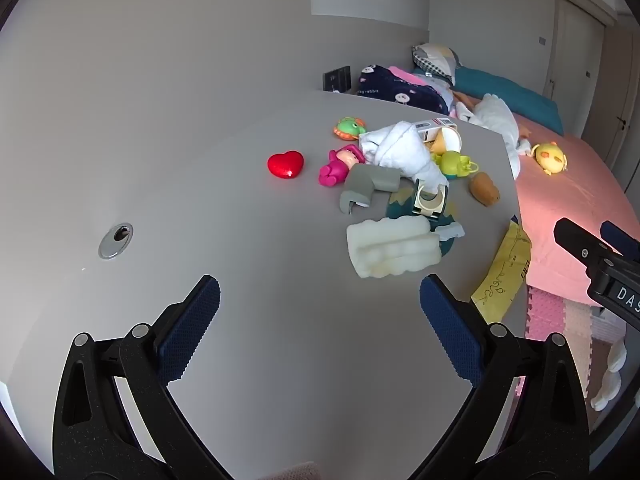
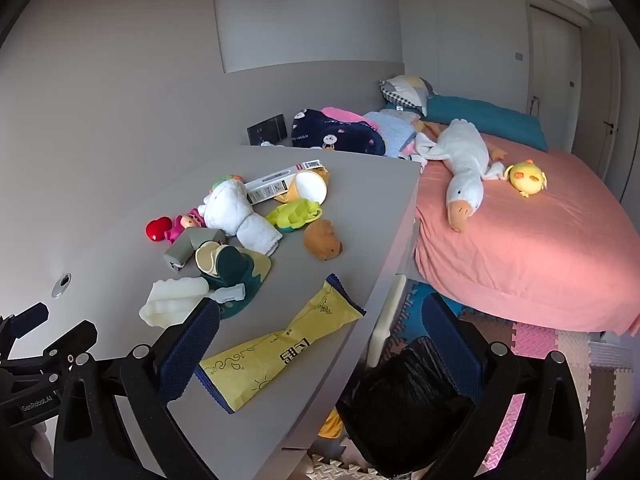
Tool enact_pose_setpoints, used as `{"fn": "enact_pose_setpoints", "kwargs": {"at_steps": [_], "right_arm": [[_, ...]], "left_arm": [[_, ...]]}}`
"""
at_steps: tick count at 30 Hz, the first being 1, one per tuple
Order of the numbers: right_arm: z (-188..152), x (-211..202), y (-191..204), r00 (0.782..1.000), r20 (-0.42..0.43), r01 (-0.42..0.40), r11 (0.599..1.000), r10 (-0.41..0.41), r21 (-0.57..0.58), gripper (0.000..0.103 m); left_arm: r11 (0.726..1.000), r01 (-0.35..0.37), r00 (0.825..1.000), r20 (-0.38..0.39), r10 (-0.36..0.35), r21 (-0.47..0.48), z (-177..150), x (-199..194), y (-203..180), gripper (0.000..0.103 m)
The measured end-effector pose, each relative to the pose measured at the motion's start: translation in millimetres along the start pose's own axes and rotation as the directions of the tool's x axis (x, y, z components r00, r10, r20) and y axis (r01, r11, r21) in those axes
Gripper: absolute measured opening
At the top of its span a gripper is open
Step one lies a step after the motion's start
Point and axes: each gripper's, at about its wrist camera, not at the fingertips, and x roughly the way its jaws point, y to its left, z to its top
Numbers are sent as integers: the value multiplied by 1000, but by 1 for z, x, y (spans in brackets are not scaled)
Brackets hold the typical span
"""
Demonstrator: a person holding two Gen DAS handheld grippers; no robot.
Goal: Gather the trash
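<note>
Grippers both spread wide, nothing between the pads: the left gripper point(image 1: 320, 320) hangs over bare desk point(image 1: 224, 184), the right gripper point(image 2: 320, 344) straddles the desk's edge. Yellow wrapper point(image 2: 280, 344) lies flat at that edge, just ahead of the right gripper's left finger. Further in, a white foam block point(image 1: 390, 248) sits beside a heap of toys, a red heart point(image 1: 285, 164) off to its left. Down on the floor beside the desk, a bin lined with a black bag point(image 2: 404, 392).

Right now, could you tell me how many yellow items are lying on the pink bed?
1: a yellow chick plush beside the white goose plush. Others may be hidden beyond the pillows.
</note>
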Motion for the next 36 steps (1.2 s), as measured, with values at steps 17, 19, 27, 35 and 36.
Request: {"fn": "enact_pose_setpoints", "kwargs": {"at_steps": [17,19,27,35,36], "right_arm": [[-2,1,-2,1000,-6,1,1000,-1,4,100],[-2,1,-3,1000,-7,1,1000,-1,4,100],[-2,0,-4,1000,-5,4,1000,-4,5,100],[-2,-1,-3,1000,-5,3,1000,-3,4,100],[-2,0,-3,1000,-5,4,1000,-4,4,100]], "left_arm": [[1000,0,1000,-2,0,3,1,-1,0,97],[1000,6,1000,3,-6,11,0,-2,-2,97],[1000,11,1000,6,-11,20,-1,-1,-3,97],[1000,-3,1000,16,3,-3,0,-3,2,97],[1000,-7,1000,16,7,-6,0,-3,3,97]]}}
